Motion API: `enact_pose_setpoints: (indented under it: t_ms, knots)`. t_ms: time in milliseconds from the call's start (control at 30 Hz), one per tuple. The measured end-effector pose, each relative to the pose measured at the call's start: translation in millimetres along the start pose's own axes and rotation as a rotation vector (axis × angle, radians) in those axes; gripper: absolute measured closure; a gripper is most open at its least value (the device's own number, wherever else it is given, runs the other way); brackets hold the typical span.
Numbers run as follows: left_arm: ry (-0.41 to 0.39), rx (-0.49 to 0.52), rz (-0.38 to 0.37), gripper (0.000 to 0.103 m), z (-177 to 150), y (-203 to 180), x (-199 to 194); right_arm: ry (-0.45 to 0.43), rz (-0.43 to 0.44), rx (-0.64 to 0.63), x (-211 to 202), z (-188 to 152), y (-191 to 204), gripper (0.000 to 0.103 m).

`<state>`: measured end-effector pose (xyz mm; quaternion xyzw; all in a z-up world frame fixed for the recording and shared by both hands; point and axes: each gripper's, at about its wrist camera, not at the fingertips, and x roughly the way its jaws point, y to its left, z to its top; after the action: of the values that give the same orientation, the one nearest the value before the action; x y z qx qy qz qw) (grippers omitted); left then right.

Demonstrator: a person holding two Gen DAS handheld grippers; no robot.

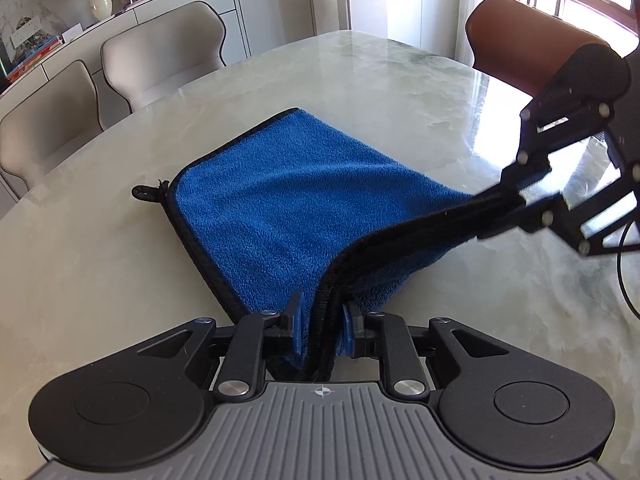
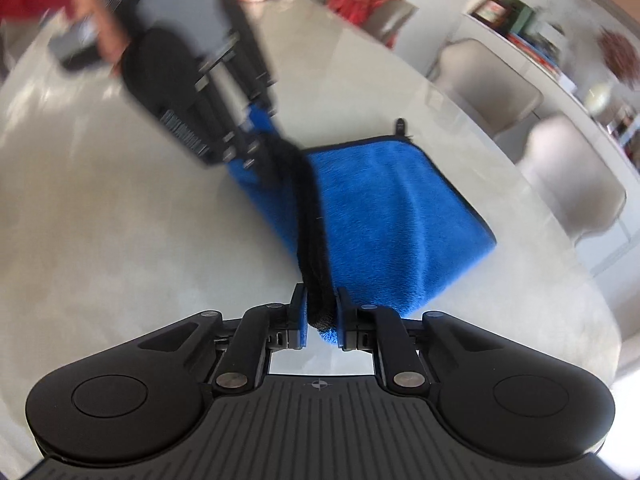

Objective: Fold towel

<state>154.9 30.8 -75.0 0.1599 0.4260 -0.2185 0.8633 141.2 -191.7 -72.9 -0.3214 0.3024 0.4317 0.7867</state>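
A blue towel (image 1: 288, 188) with black trim lies partly on the marble table, its near edge lifted. My left gripper (image 1: 322, 320) is shut on one corner of that layered black-trimmed edge. My right gripper (image 2: 322, 312) is shut on the other corner, and it shows in the left wrist view (image 1: 508, 204) at the right, holding the edge taut above the table. The towel (image 2: 384, 208) slopes down to the table from the held edge. A small black hanging loop (image 1: 146, 192) sticks out at the towel's far left corner. The right wrist view is blurred.
The pale marble table (image 1: 360, 72) stretches beyond the towel. Beige chairs (image 1: 160, 56) stand along its left side and a brown chair (image 1: 520, 40) at the far right. A sideboard with a vase (image 1: 100, 0) is behind.
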Motion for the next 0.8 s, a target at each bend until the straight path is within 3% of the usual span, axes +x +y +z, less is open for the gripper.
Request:
enact_pose_setpoints:
  t_ms: [133, 267, 500, 800]
  knots:
    - [-0.026, 0.018, -0.011, 0.091, 2, 0, -4, -0.050, 0.007, 0.123, -6, 3, -21, 0.092]
    - [-0.060, 0.034, 0.004, 0.093, 7, 3, -14, -0.095, 0.012, 0.213, -11, 9, -40, 0.092]
    - [-0.098, 0.036, 0.033, 0.093, 25, 16, -18, -0.123, -0.027, 0.278, -1, 22, -67, 0.092]
    - [-0.082, 0.041, 0.057, 0.092, 57, 47, 15, -0.063, -0.082, 0.265, 41, 41, -104, 0.092]
